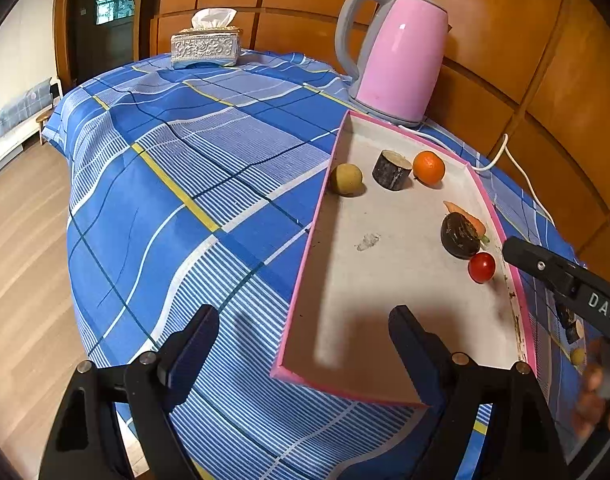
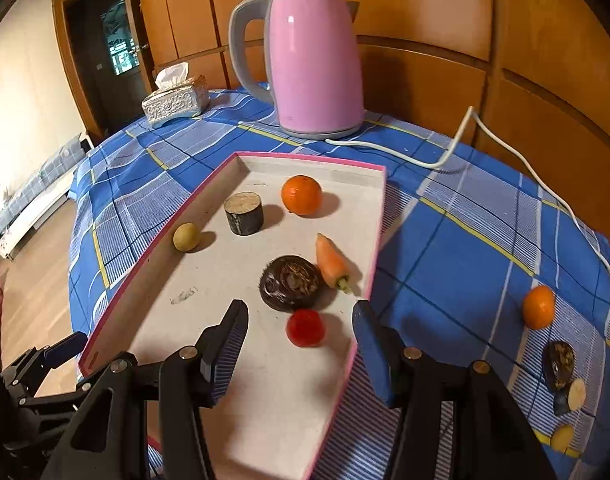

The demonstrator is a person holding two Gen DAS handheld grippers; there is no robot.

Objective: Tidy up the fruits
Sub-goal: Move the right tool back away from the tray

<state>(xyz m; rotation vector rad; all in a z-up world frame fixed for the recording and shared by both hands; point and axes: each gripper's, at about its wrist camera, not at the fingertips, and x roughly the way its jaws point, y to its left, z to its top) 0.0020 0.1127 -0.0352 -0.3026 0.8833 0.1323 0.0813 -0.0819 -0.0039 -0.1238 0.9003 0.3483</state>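
A pink-rimmed white tray (image 2: 241, 380) (image 1: 385, 340) lies on the blue checked cloth. In it sit an orange (image 2: 301, 195) (image 1: 428, 167), a dark cut stub (image 2: 243, 213) (image 1: 392, 169), a small yellow-green fruit (image 2: 186, 237) (image 1: 346, 179), a carrot piece (image 2: 331, 262) (image 1: 465, 216), a dark round chestnut-like fruit (image 2: 290, 282) (image 1: 460, 236) and a red tomato (image 2: 305, 327) (image 1: 481, 267). My right gripper (image 2: 301, 354) is open, empty, just above the tomato. My left gripper (image 1: 305, 344) is open, empty, over the tray's near left rim.
A pink kettle (image 2: 317, 68) with a white cord (image 2: 505, 148) stands behind the tray, a tissue box (image 2: 176, 100) far left. On the cloth at right lie another orange (image 2: 538, 306), a dark fruit (image 2: 560, 364), a cut piece (image 2: 573, 396) and a small yellow fruit (image 2: 562, 437).
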